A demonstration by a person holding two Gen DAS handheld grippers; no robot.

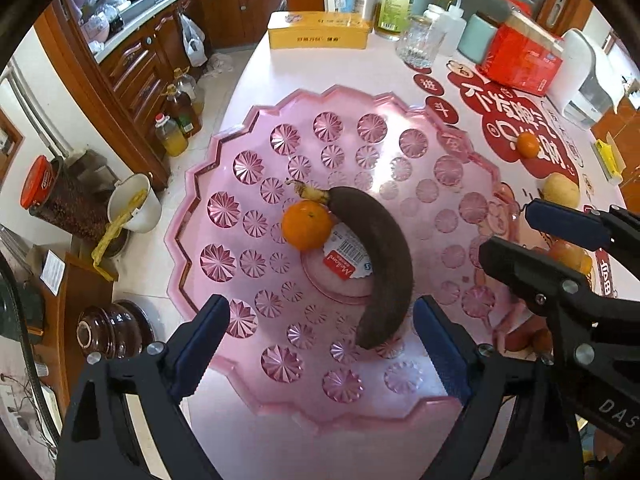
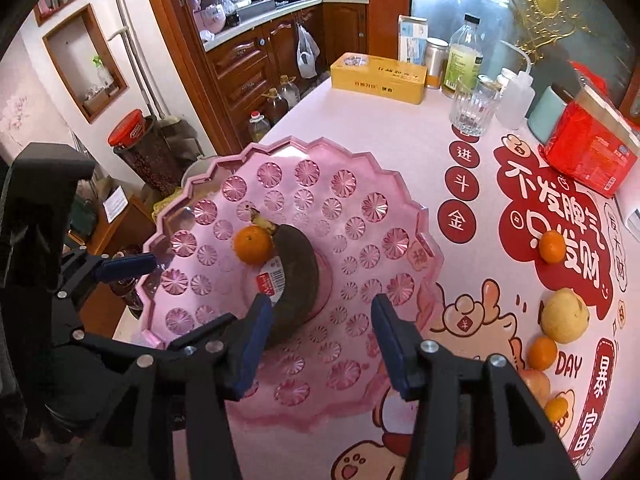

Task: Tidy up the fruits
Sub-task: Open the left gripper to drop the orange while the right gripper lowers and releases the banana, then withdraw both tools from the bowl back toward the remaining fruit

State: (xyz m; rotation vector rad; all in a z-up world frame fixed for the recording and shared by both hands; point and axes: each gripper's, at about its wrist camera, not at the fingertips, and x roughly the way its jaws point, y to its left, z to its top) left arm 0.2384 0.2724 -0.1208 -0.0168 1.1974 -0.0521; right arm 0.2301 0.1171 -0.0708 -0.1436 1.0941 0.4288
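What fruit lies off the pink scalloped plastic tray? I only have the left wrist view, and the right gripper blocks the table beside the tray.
Observer: Five pieces lie in a loose row on the printed tablecloth. They are a small orange mandarin, a round yellow fruit, a second mandarin, a peach-coloured fruit and another orange fruit.
Operator: Is the right gripper carrying one of them?
Observer: No. The right gripper is open, and nothing sits between its blue pads.
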